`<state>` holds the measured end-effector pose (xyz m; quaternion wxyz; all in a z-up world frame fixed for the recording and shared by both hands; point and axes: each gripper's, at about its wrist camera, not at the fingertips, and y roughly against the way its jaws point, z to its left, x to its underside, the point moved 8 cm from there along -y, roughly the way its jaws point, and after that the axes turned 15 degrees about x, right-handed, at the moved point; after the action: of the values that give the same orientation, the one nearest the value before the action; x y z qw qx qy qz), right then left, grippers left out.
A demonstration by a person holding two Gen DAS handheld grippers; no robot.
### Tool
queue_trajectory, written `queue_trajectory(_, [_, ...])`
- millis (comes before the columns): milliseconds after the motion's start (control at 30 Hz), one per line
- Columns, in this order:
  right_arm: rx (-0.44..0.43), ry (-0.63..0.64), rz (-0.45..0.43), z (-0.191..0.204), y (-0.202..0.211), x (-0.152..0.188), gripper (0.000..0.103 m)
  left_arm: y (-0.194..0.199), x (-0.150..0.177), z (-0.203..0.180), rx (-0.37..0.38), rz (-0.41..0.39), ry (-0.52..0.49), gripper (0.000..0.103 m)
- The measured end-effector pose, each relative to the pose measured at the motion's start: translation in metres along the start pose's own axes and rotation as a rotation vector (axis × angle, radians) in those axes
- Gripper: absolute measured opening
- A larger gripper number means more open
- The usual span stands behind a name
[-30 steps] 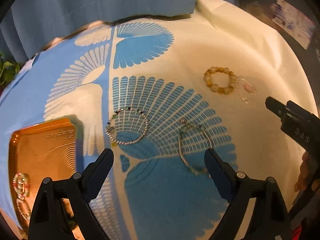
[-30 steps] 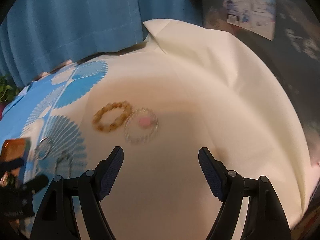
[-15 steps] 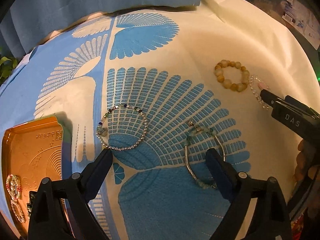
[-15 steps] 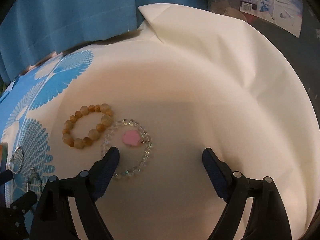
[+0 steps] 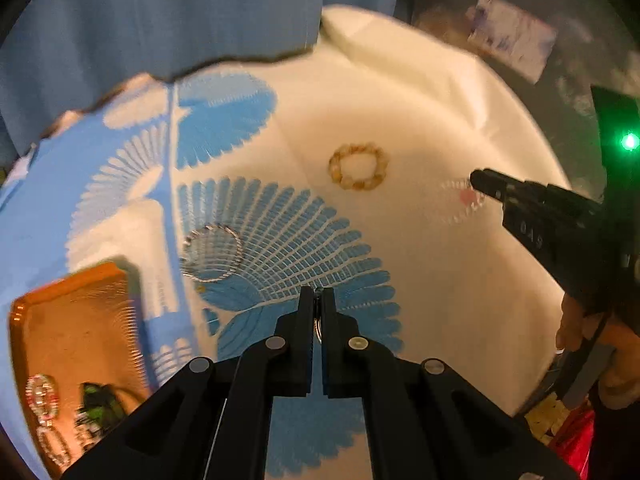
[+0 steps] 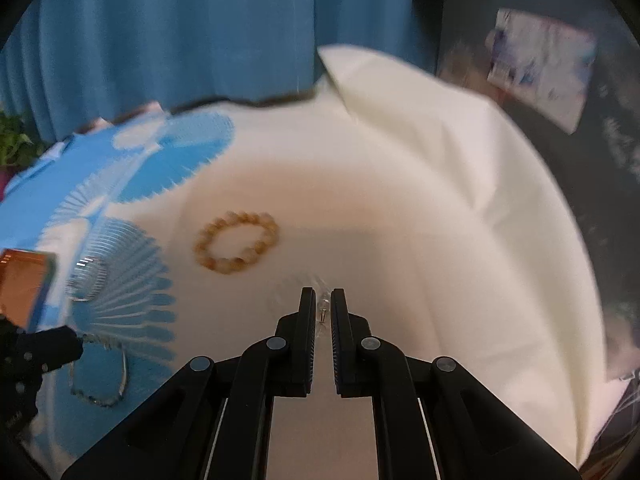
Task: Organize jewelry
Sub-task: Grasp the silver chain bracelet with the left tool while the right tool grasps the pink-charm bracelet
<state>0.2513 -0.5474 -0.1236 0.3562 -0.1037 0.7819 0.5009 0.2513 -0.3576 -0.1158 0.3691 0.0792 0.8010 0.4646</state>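
Silver bangle (image 5: 317,322) pinched between the left gripper (image 5: 318,300) fingers, clear beaded bracelet (image 6: 296,292) clamped in the right gripper (image 6: 320,300), amber bead bracelet (image 6: 236,242) flat just ahead-left of it, rhinestone bracelet (image 5: 212,252) ahead-left of the left gripper

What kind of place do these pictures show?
Probably a table at home or in a small studio: a cream cloth with blue fan print, plain blue curtains behind it, and a shiny orange metal tray holding jewelry.

A blue curtain (image 6: 168,40) hangs behind the blue-and-cream patterned cloth (image 6: 420,208).
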Motion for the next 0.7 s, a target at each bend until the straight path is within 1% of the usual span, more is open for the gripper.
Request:
queue_trajectory(167, [-0.019,0.011,-0.068,-0.003,0.061,0.000,0.008,0.067,0.004,-0.015,0.012,-0.091,-0.030,0.000])
queue_trajectory(233, [-0.023,0.018,-0.092,-0.003,0.088,0.004,0.008,0.087,0.008,-0.017,0.016,-0.110,-0.041,0.000])
queue_trajectory(267, [-0.030,0.017,-0.104,-0.003,0.106,0.008,0.008,0.104,0.014,-0.020,0.017,-0.124,-0.055,0.001])
queue_trajectory(333, [-0.043,0.015,-0.117,0.000,0.133,0.017,0.008,0.125,0.023,-0.023,0.022,-0.136,-0.075,0.000])
queue_trajectory(367, [-0.051,0.016,-0.122,0.002,0.145,0.022,0.008,0.142,0.032,-0.025,0.022,-0.149,-0.088,0.000])
queue_trajectory(433, [-0.069,0.017,-0.135,0.006,0.172,0.033,0.008,0.163,0.046,-0.028,0.020,-0.168,-0.105,0.001])
queue_trajectory(500, [-0.092,0.028,-0.153,0.016,0.204,0.049,0.008,0.194,0.067,-0.030,0.018,-0.197,-0.109,0.000])
queue_trajectory(567, [-0.110,0.035,-0.158,0.026,0.226,0.062,0.008,0.219,0.090,-0.034,0.021,-0.223,-0.117,0.000])
queue_trajectory(633, [-0.140,0.042,-0.157,0.039,0.251,0.084,0.008,0.235,0.109,-0.034,0.021,-0.234,-0.114,0.000])
queue_trajectory(700, [-0.160,0.052,-0.151,0.052,0.269,0.104,0.008,0.252,0.137,-0.031,0.019,-0.239,-0.095,0.000])
